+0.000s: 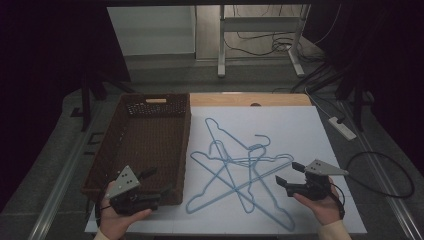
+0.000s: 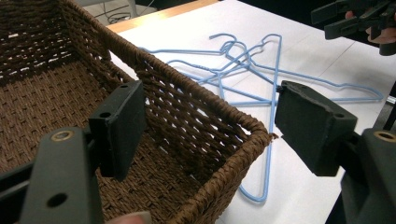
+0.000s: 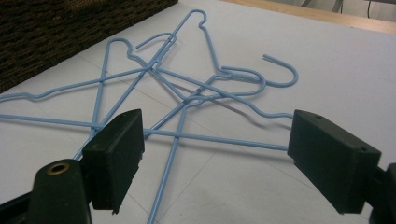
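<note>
With both jaw pairs apart, the right tool (image 1: 289, 176) is best lowered onto one topmost wire of the tangled blue hangers (image 1: 240, 165), while the left tool (image 1: 156, 183) is held by the wicker basket (image 1: 131, 150).

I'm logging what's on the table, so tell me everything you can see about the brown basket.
The basket is a long, rectangular, dark brown tray of woven wicker-like material with an open-weave upper wall and a handle slot in its far end. It holds nothing and sits upright on the left part of the table, running front to back beside the white sheet. The blue hangers lie just to its right; whether they touch it cannot be told. The open left gripper hovers by its near right corner.
</note>
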Motion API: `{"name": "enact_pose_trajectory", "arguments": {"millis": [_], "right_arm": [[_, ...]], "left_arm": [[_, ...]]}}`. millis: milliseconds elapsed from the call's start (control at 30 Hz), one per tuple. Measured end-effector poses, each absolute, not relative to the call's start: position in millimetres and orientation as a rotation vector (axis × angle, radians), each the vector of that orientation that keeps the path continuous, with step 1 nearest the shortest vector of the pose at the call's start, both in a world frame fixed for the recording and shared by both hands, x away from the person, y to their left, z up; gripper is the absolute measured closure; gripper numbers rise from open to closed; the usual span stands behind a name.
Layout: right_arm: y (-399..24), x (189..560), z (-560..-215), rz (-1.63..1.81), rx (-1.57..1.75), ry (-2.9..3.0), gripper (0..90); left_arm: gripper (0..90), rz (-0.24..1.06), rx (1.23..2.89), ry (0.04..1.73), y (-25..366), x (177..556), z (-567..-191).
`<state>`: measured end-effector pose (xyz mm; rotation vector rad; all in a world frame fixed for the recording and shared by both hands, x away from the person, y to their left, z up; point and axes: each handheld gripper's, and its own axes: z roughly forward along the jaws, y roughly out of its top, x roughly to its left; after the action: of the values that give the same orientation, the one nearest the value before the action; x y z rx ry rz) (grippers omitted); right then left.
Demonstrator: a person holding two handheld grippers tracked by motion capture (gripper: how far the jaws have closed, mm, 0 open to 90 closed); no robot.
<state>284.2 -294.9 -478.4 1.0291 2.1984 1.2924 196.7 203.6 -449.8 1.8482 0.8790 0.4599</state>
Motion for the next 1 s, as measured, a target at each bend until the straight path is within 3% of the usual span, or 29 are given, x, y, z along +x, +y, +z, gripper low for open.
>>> {"name": "enact_pose_trajectory", "arguments": {"millis": [1000], "right_arm": [[-282.5, 286.5, -476.4, 1.246, 1.037, 2.260, 22.4]], "left_arm": [[25.8, 0.426, 1.867, 0.915, 207.2, 199.7, -446.9]]}}
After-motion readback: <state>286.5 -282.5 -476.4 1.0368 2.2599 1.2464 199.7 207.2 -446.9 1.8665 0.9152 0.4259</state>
